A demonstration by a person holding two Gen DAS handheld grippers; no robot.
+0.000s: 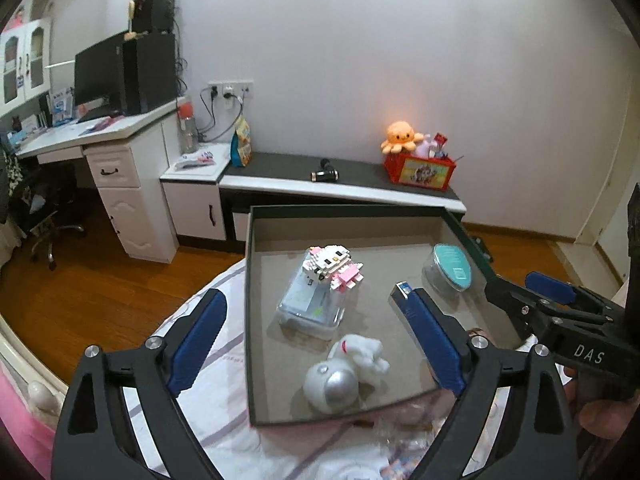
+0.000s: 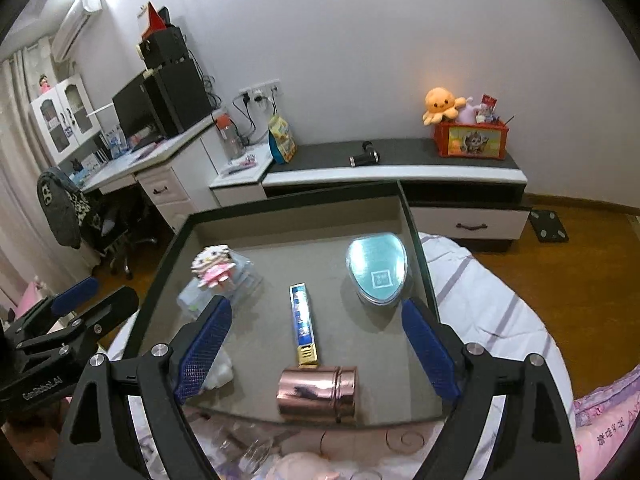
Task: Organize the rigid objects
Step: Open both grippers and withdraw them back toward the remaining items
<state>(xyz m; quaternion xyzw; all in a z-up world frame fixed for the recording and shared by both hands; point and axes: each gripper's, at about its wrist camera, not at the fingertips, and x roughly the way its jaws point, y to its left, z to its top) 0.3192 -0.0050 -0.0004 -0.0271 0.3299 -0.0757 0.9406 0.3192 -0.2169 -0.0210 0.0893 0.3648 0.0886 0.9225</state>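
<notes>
Both grippers hover over the near edge of a dark-rimmed tray [image 2: 416, 240] that sits on a bed with a striped sheet [image 2: 492, 304].

The left gripper [image 1: 316, 340] has its jaws spread wide and holds nothing. The right gripper [image 2: 316, 344] is also wide open and empty.

Nearest in the tray, at its front edge, a copper-coloured tin [image 2: 318, 394] lies on its side, between the right gripper's fingers in that view. Just beyond it, touching or nearly so, is a slim blue-and-gold box [image 2: 303, 322] lying lengthwise.

In the left view a white figure with a silver dome [image 1: 340, 376] lies near the front of the tray.

Further back on the left, a pink-and-white block-built cat figure [image 1: 334, 266] stands on top of a clear plastic case [image 1: 310, 308].

Back right, close to the tray's right wall, is a clear rounded container with a teal lid [image 2: 378, 268].

Past the bed, a low cabinet with a dark top [image 2: 400, 152] carries a red toy box [image 2: 472, 140] with an orange plush octopus [image 2: 440, 104] on it. To the left is a white worktop [image 2: 132, 160] with a monitor [image 2: 128, 112].
</notes>
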